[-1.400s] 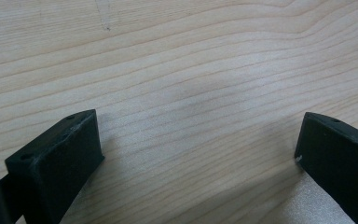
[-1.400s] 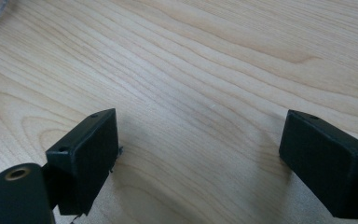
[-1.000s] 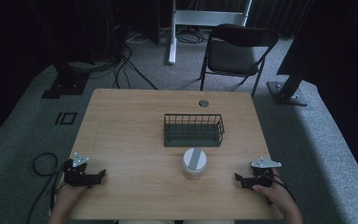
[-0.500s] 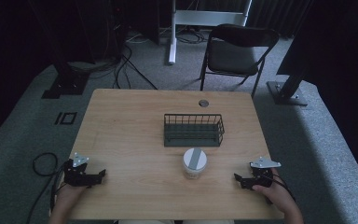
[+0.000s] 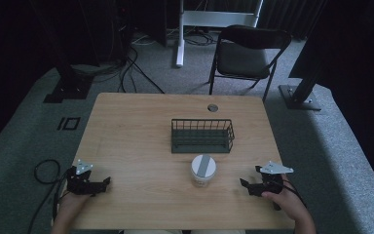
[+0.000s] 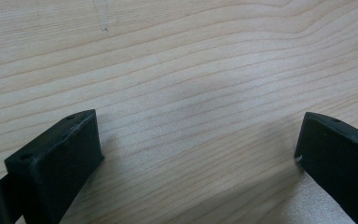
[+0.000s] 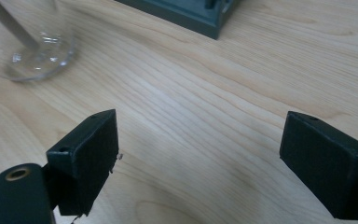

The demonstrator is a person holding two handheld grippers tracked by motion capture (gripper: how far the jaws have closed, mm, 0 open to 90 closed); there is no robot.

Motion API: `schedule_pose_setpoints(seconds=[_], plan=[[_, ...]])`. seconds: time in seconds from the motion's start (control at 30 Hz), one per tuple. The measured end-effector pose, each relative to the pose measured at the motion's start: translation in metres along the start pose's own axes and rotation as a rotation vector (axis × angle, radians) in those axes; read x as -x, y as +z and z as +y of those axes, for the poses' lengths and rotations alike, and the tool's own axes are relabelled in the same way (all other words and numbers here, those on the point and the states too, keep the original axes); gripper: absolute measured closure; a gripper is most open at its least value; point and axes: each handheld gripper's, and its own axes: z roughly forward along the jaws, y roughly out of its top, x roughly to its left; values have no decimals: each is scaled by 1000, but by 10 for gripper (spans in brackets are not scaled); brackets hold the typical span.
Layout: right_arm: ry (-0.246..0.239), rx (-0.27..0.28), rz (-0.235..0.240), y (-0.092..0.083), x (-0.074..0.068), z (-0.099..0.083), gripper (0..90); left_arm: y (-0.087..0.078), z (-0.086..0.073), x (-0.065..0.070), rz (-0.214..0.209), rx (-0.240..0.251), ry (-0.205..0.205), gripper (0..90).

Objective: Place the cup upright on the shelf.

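We looked down on a light wooden table (image 5: 126,131). A clear jar (image 5: 203,170) with a white lid and a grey stripe across the top stood near the front middle, just in front of a dark wire basket (image 5: 202,136) and apart from it. Our left gripper (image 5: 103,184) rested on the table near the front left corner, well apart from the jar; its jaws were spread wide over bare wood and held nothing. Our right gripper (image 5: 246,185) lay near the front right edge, pointing toward the jar and closer to it, its jaws likewise spread and holding nothing. In the right gripper view, the jar's glass base (image 7: 39,51) showed at upper left, the basket's corner (image 7: 200,14) above.
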Motion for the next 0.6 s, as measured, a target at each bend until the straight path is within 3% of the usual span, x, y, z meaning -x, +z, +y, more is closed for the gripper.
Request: schedule_pose_setpoints(seconds=[0.6], plan=[[-44, 50, 90, -2, -18, 15, 114, 0, 0, 0, 0, 0, 0, 5]])
